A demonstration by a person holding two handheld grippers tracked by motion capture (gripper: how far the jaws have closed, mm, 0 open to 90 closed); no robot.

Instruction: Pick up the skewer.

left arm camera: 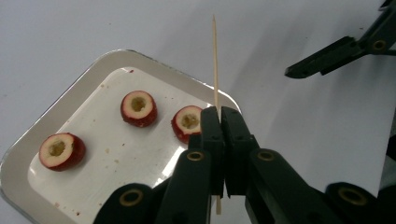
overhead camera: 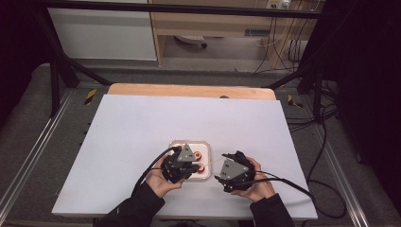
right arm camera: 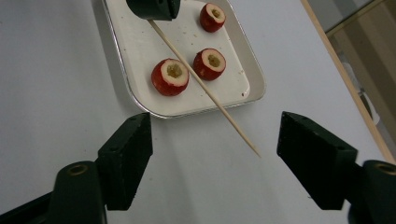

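Note:
My left gripper (left arm camera: 219,114) is shut on a thin wooden skewer (left arm camera: 215,60), whose pointed end sticks out past the jaws over the table. Just left of the jaws lies a white tray (left arm camera: 70,100) holding three red cored fruits (left arm camera: 138,108), (left arm camera: 188,122), (left arm camera: 60,151). In the right gripper view the skewer (right arm camera: 205,91) slants from the left gripper's tip (right arm camera: 153,8) across the tray (right arm camera: 254,93) and ends between my right gripper's (right arm camera: 217,135) jaws, which stand open and apart from it. In the high view both grippers, left (overhead camera: 194,166) and right (overhead camera: 222,166), sit near the table's front.
A white board (overhead camera: 142,127) covers the table, with a wooden strip (overhead camera: 189,90) along its far edge. Black frame bars and cables (overhead camera: 321,142) run beside the table on the right. The right gripper's jaw (left arm camera: 327,58) reaches in at the upper right of the left gripper view.

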